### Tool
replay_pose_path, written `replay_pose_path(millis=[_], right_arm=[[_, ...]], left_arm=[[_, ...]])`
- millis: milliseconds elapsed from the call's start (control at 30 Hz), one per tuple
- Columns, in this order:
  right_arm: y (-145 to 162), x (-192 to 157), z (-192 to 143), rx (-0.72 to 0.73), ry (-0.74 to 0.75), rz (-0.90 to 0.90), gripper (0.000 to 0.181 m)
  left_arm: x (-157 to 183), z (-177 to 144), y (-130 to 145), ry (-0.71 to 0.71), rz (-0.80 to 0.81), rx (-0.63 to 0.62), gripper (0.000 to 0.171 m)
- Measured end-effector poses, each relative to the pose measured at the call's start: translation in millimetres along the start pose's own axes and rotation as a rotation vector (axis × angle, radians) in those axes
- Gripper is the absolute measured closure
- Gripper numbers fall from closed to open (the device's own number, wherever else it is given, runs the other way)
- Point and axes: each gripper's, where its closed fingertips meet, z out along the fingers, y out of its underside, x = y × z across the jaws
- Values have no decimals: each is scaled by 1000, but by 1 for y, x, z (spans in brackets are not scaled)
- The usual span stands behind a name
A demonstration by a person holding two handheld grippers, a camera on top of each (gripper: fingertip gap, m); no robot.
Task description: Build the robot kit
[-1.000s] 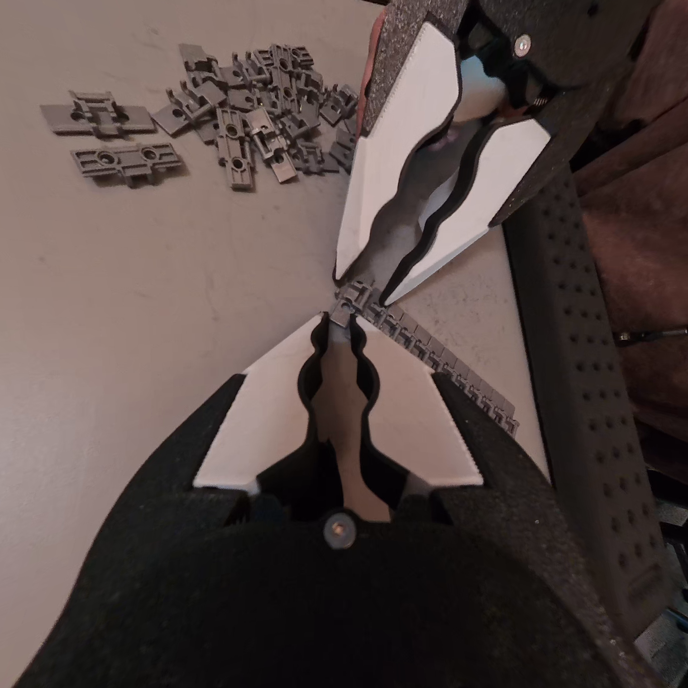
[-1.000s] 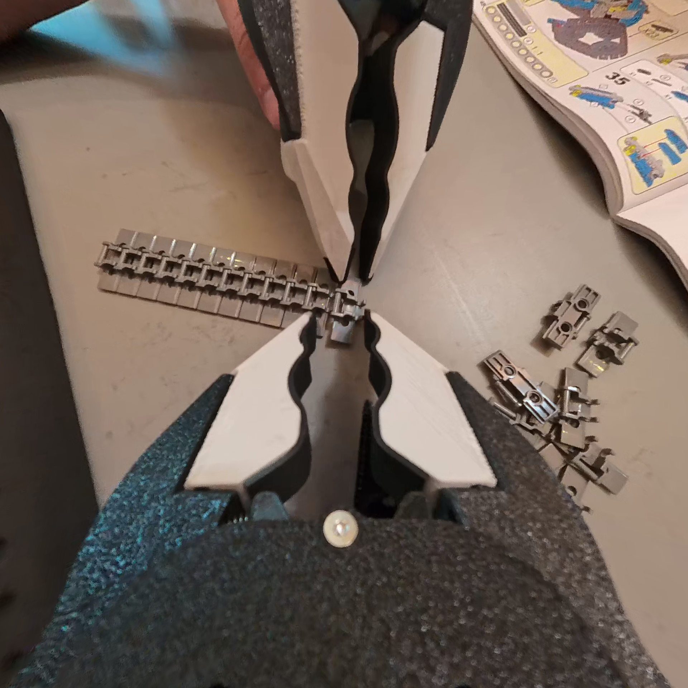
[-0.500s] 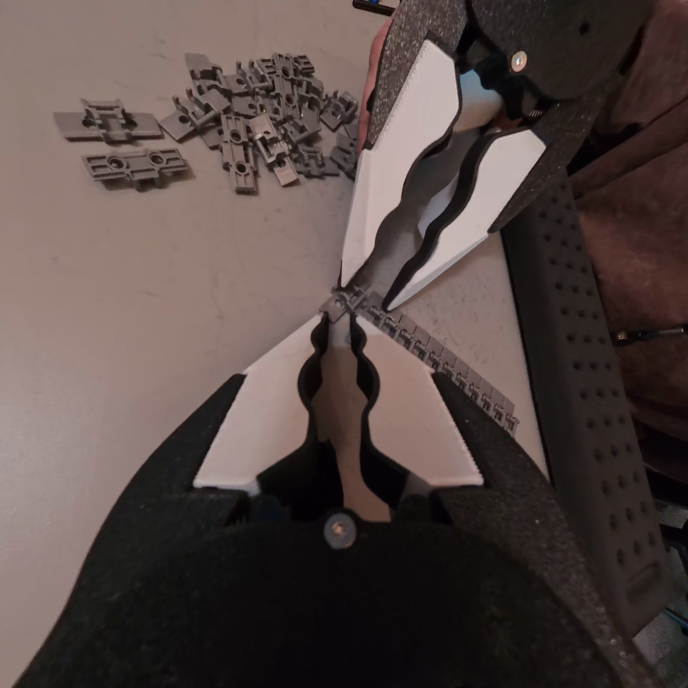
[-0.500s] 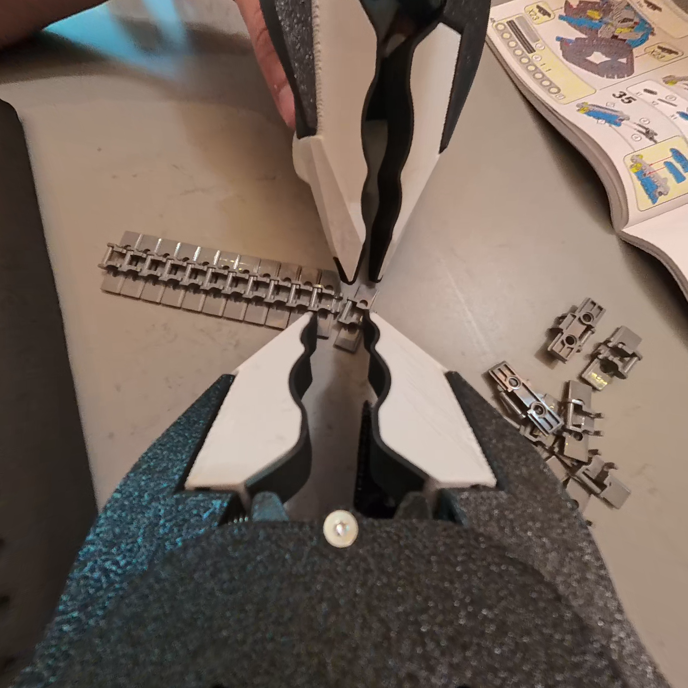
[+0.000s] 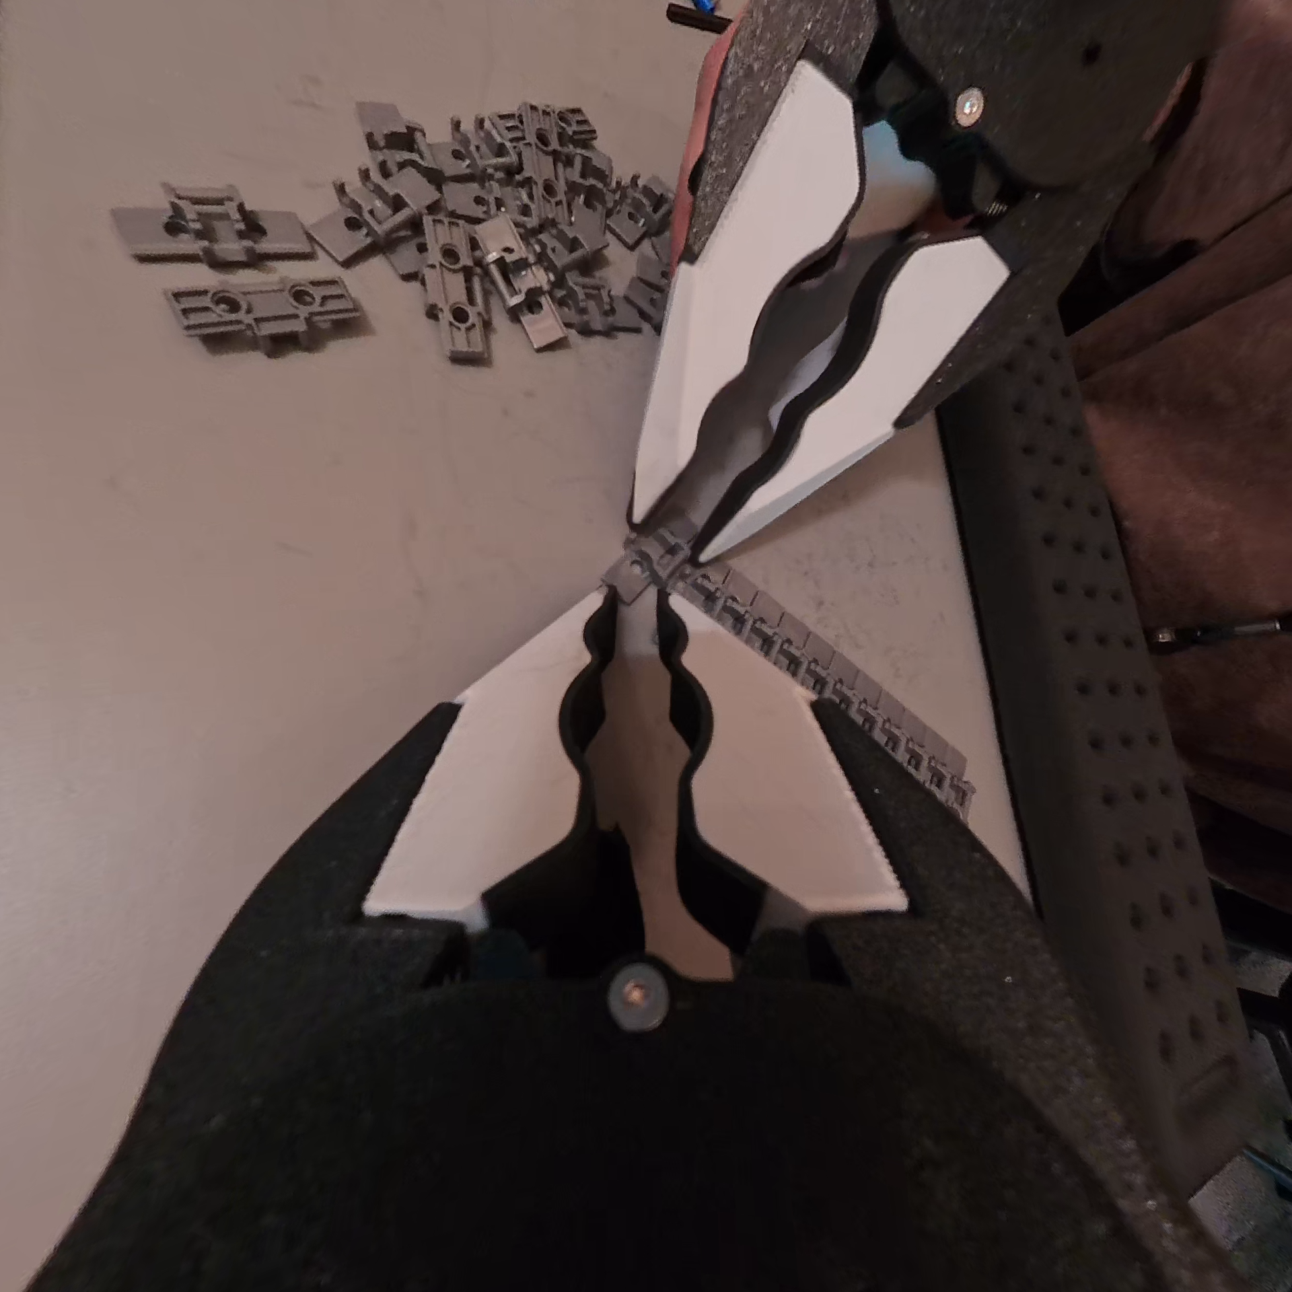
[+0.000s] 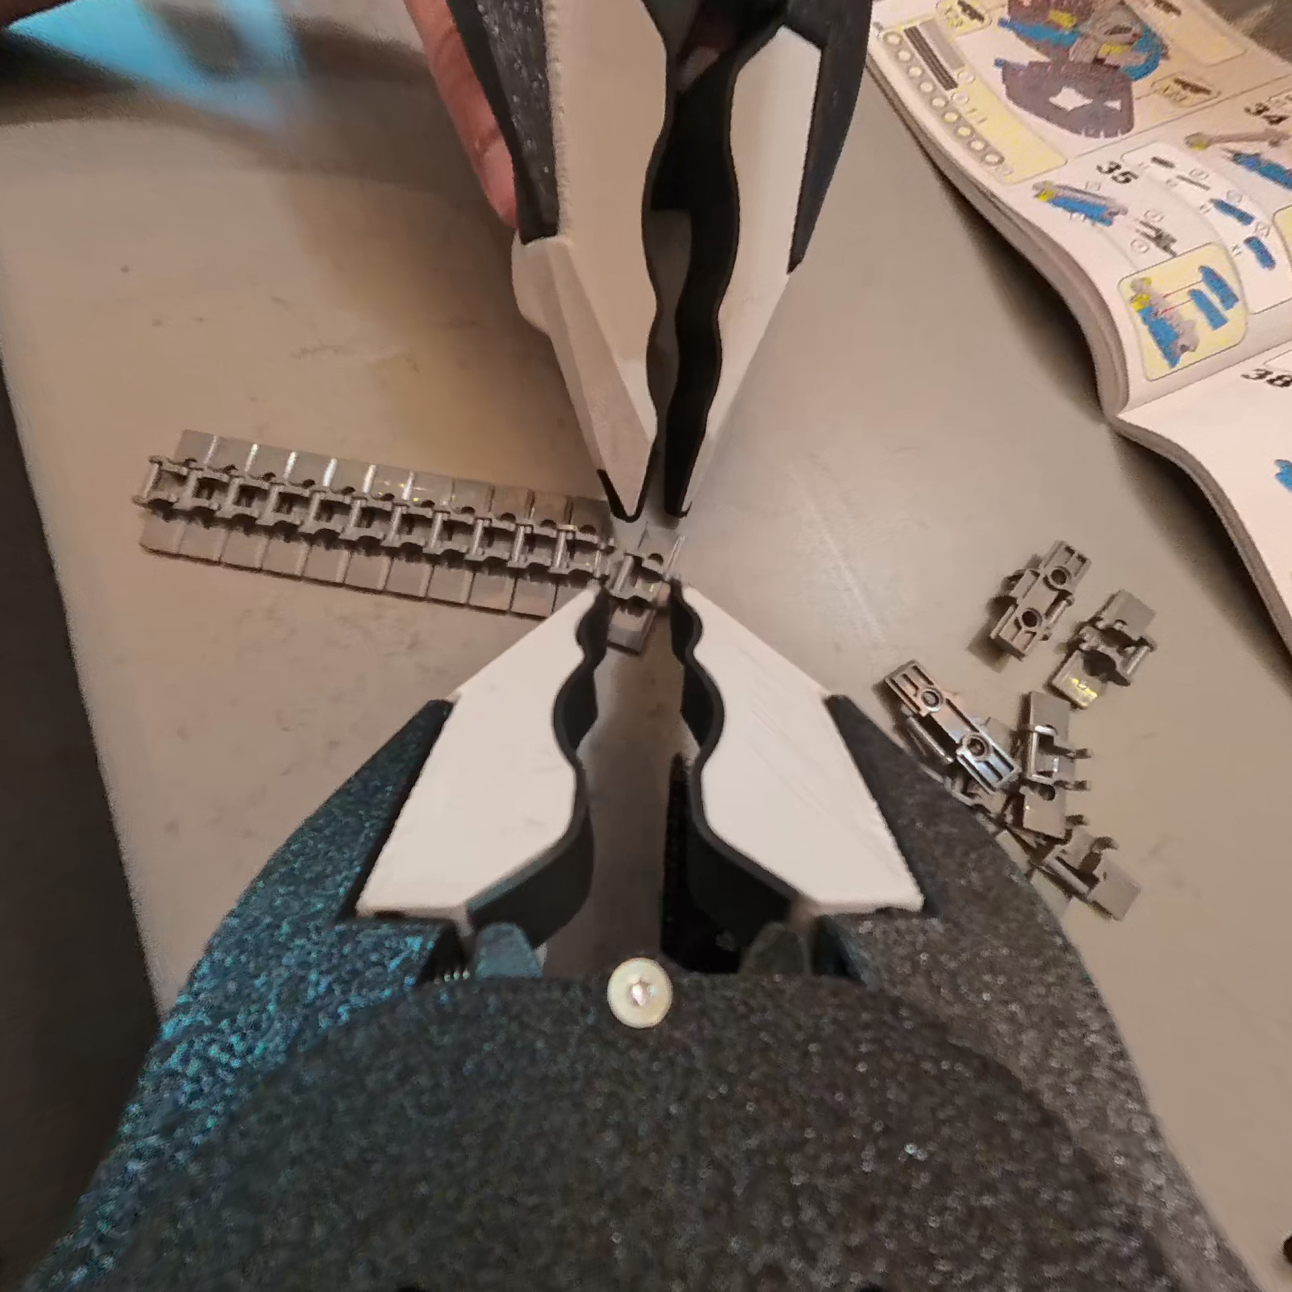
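A long grey track chain (image 6: 363,531) lies flat on the tan table (image 6: 245,280); it also shows in the left wrist view (image 5: 839,671). My right gripper (image 6: 633,601) is shut on the chain's end link (image 6: 629,622). My left gripper (image 5: 633,598) comes from the opposite side and is shut on a single grey link (image 5: 633,577), held against that chain end. The two grippers meet tip to tip: the left gripper shows in the right wrist view (image 6: 647,514) and the right gripper in the left wrist view (image 5: 668,542).
A pile of loose grey links (image 5: 517,203) lies beyond the left gripper, and shows in the right wrist view (image 6: 1035,755). An open instruction booklet (image 6: 1118,210) lies at the far right. A black perforated strip (image 5: 1090,629) runs along the table edge. A hand (image 6: 475,140) holds the left gripper.
Both grippers stay shut at the chain's end. The views have shifted a little, and the single link now sits closer in line with the chain's end link.
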Motion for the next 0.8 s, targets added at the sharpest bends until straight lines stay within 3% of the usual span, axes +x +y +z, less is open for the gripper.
replay_pose_path(millis=[467, 500, 800], right_arm=[[-10, -5, -4, 47, -37, -87, 171], [-11, -7, -5, 54, -42, -106, 180], [-7, -4, -4, 45, -41, -130, 179]], left_arm=[[7, -5, -8, 29, 2, 40, 161], [7, -4, -8, 30, 4, 38, 161], [7, -4, -8, 17, 6, 33, 161]])
